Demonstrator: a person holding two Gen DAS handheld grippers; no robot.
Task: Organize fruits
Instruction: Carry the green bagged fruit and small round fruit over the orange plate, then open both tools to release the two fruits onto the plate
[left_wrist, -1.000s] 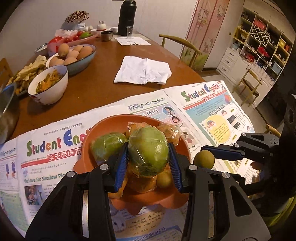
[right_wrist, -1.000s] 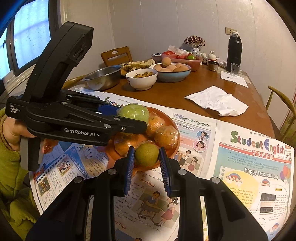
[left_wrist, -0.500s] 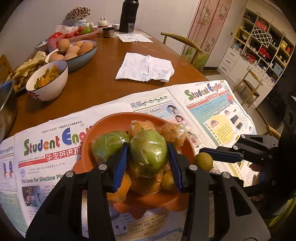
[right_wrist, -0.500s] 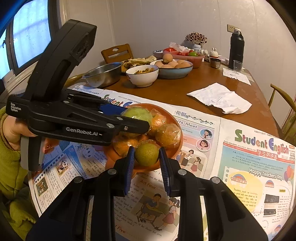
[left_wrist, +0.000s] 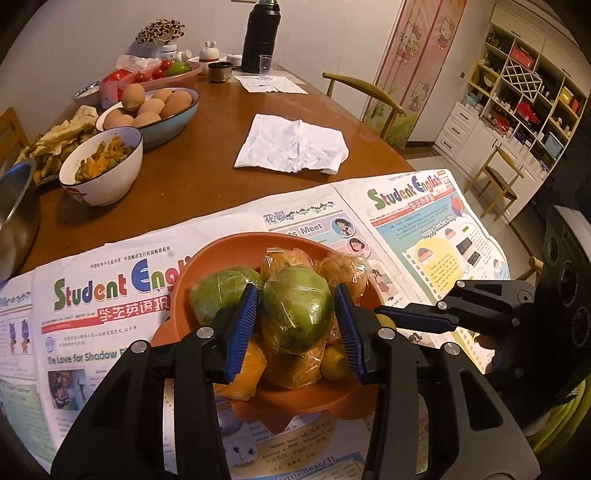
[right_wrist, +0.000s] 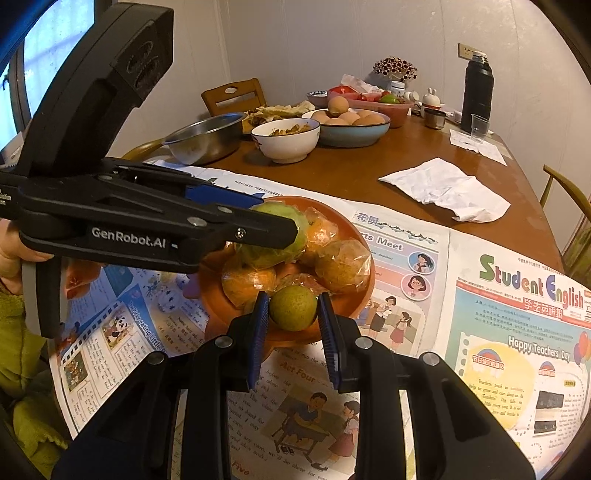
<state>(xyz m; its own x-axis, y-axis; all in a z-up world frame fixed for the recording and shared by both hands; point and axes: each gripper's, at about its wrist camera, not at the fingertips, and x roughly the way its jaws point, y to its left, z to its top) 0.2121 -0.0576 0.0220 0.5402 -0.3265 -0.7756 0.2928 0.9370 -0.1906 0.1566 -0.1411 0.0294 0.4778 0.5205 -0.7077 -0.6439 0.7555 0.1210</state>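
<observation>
An orange bowl (left_wrist: 207, 269) sits on newspaper and holds several plastic-wrapped fruits. My left gripper (left_wrist: 295, 314) is shut on a large wrapped green fruit (left_wrist: 295, 310) resting on top of the pile; it shows in the right wrist view (right_wrist: 291, 218) too. Another green fruit (left_wrist: 218, 291) lies to its left. My right gripper (right_wrist: 293, 317) is shut on a small green-yellow fruit (right_wrist: 293, 308) over the bowl's near rim (right_wrist: 351, 229). Wrapped oranges (right_wrist: 343, 266) fill the bowl.
Newspaper (left_wrist: 424, 221) covers the near table. Behind it lie a white cloth (left_wrist: 295, 147), a white food bowl (left_wrist: 101, 166), a blue bowl of eggs (left_wrist: 155, 110), a steel basin (right_wrist: 207, 138), a black flask (left_wrist: 260, 37) and a plastic cup (right_wrist: 479, 127). Chairs stand at the right.
Both grippers have moved closer in over the bowl with their fruits. The big green fruit has come down onto the pile and the small fruit has reached the bowl's near rim.
</observation>
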